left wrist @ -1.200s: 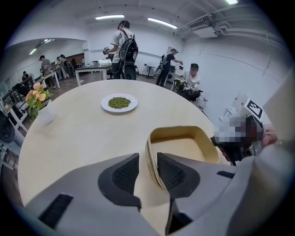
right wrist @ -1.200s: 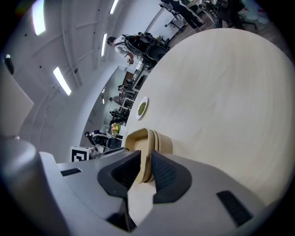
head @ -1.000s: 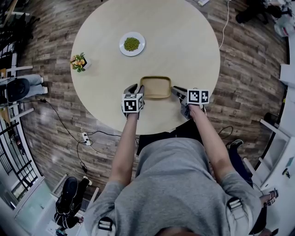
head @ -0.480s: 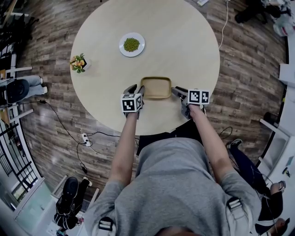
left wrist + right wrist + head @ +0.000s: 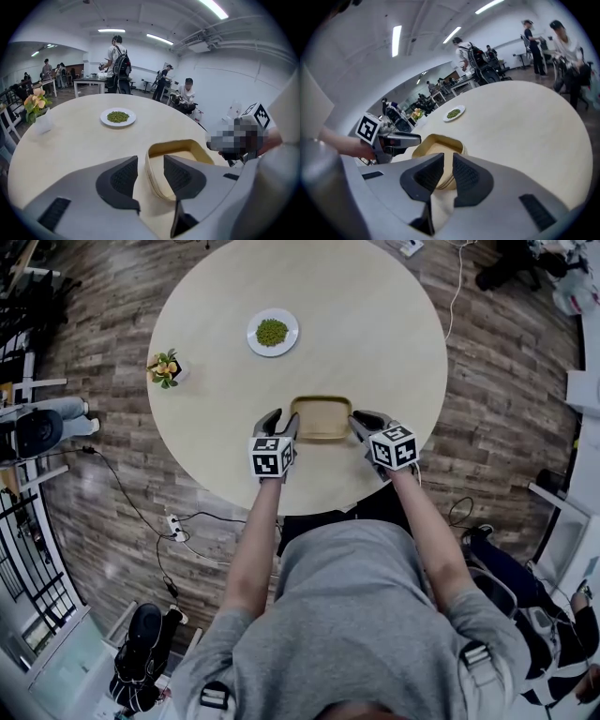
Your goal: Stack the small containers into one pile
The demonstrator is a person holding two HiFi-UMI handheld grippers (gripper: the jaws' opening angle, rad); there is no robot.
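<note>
A tan, rounded-square stack of small containers (image 5: 321,418) sits on the round table near its front edge. My left gripper (image 5: 284,426) is at the stack's left wall. In the left gripper view the rim (image 5: 187,147) runs between the jaws, one pad inside and one outside. The jaws are opening and a gap shows beside the wall (image 5: 150,161). My right gripper (image 5: 359,424) is at the stack's right side, rolled over. In the right gripper view its jaws are closing, and the layered wall (image 5: 436,143) fills the narrow slot between the pads (image 5: 448,161).
A white plate of green peas (image 5: 273,332) lies farther back on the pale table (image 5: 375,324). A small pot of flowers (image 5: 164,367) stands at the left edge. People and desks fill the room behind. Cables run over the wood floor to the left.
The right gripper has rolled, its marker cube now tilted, and shifted a little left toward the stack. The left gripper and the stack stay about where they were.
</note>
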